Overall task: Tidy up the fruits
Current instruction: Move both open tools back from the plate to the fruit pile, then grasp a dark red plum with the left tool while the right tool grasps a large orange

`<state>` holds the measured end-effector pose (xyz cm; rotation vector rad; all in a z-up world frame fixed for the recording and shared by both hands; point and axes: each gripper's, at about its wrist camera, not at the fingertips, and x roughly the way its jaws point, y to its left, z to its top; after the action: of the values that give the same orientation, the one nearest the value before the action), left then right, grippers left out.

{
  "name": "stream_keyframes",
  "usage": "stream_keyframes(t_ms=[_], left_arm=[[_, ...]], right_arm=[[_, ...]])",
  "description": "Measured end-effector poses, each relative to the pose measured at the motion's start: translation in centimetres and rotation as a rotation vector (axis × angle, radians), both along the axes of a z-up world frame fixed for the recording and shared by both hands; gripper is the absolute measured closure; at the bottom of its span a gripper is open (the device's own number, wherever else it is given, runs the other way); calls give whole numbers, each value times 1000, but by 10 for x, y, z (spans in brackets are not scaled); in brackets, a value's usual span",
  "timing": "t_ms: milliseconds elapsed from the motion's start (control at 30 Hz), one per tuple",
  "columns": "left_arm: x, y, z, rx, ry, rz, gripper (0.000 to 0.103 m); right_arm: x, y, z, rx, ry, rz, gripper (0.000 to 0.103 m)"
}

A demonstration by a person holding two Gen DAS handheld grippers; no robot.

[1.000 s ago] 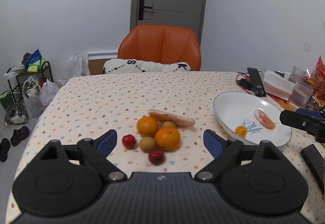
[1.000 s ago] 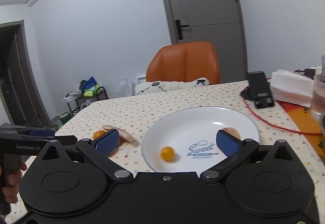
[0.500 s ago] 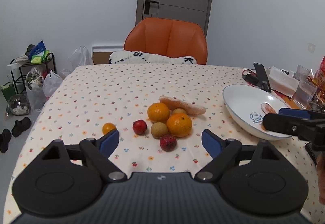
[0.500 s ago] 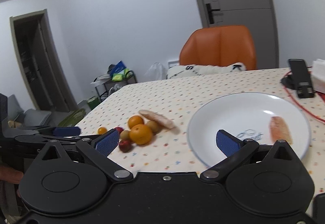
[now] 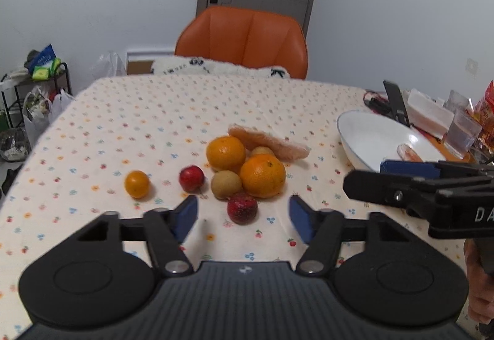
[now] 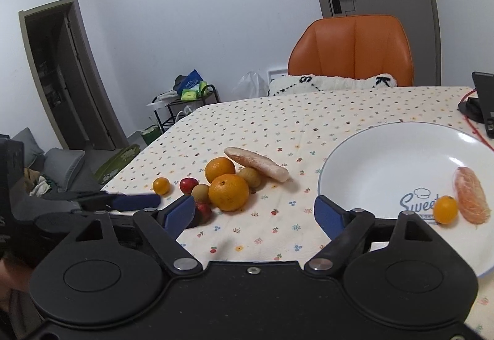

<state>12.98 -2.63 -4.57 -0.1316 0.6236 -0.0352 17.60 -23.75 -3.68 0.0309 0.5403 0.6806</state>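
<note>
- Tabletop (image 5: 123, 111): covered by a spotted cloth. Both views have swung from the plate side toward the fruit cluster over the last second.
- White plate (image 6: 386, 161): sits by the right edge of the tabletop. It holds a peeled citrus segment (image 6: 470, 198) and one small orange fruit (image 6: 445, 209) touching it. Judged: these two are already sorted.
- Fruit cluster, mid-tabletop, well apart from the plate: two large oranges (image 5: 262, 176), two brownish round fruits (image 5: 226, 184), a pale elongated piece (image 5: 268, 142) lying across the far side, all touching or just beside each other.
- Red fruit (image 5: 191, 178) and dark red fruit (image 5: 242, 208): on the near side of the cluster. A small orange fruit (image 5: 136, 184) lies apart, toward the left edge.
- Left tongs (image 5: 244, 218): released, holding nothing. They were wider a second ago and have narrowed, and now sit low with the dark red fruit just ahead between the pads.
- Right tongs (image 6: 254, 213): released, empty, now aimed at the gap between cluster and plate.
- Judged meaning: the left tongs are lining up on the dark red fruit as the next pick; most fruit remains off the plate.
</note>
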Motion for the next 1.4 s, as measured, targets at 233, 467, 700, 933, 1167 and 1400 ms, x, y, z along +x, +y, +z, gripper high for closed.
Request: stream_keyframes(t_ms=[233,467,700,933,1167,1400], left_arm=[[11,0,-10,-9,38,12,81],[7,7,-6,-9,28,37,81],[0,23,0,-6,10,82,81],[-8,43,5,-14,-7,130,81],[-11,51,9,-26,-26,143,81],[-14,49,13,-29,-41,139,81]], right_arm=[[14,6,-4,1,33,6,22],[22,17,-9,-5,58,31,24],[27,33,-8,-23,62,54,26],[33,52,-9,-57,60,69,28],[41,66,-23,-87,100,81,65],[35,59,-22,-56,97,93,67]])
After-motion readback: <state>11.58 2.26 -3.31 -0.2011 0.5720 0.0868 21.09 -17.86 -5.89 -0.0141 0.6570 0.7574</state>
